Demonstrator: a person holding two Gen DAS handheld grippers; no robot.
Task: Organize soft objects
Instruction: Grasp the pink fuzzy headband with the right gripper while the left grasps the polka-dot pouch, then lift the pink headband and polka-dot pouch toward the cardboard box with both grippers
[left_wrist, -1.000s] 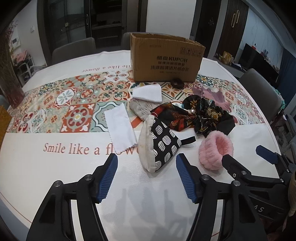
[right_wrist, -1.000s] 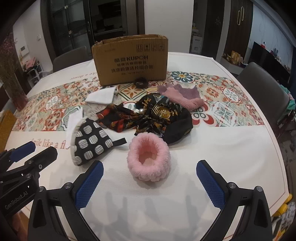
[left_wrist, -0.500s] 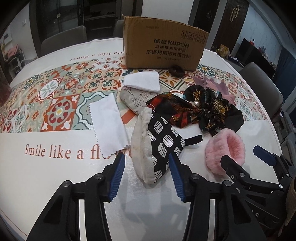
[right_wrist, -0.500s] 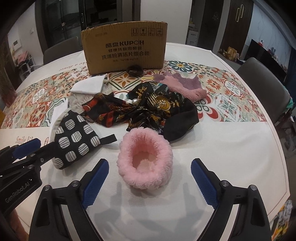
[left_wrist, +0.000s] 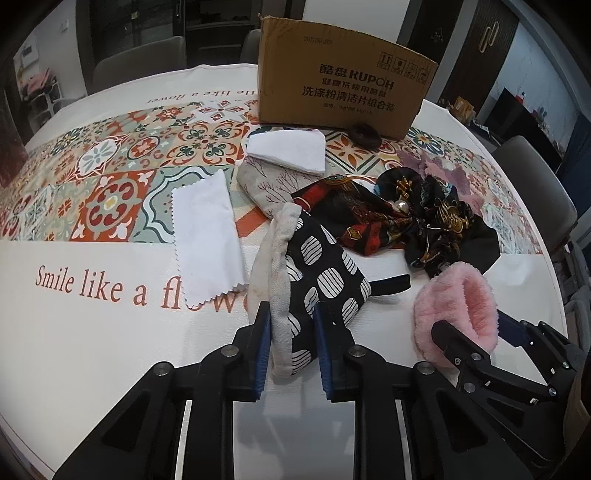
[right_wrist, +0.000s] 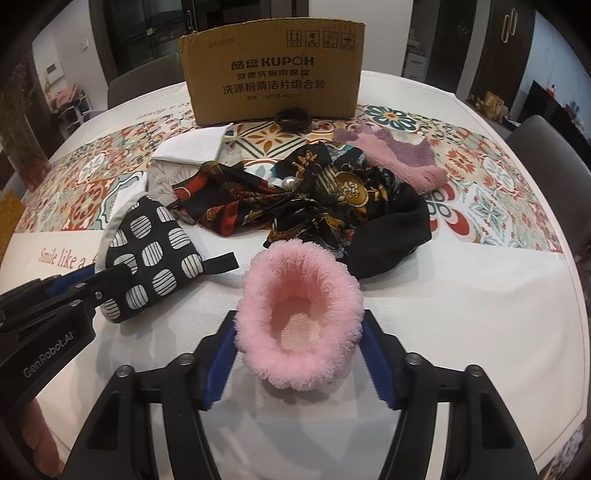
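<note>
We see the cardboard box (right_wrist: 271, 70) at the table's far side; its contents are hidden, so possibly nothing is sorted yet. Scarves, cloths and a sock remain loose. Our left gripper (left_wrist: 291, 345), closing, clamps the dotted pouch (left_wrist: 321, 273); our right gripper (right_wrist: 301, 365), closing, squeezes the pink fluffy band (right_wrist: 301, 317).

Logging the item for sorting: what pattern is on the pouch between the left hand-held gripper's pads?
Black fabric pouch with white striped dots, clearest in the right wrist view.
</note>
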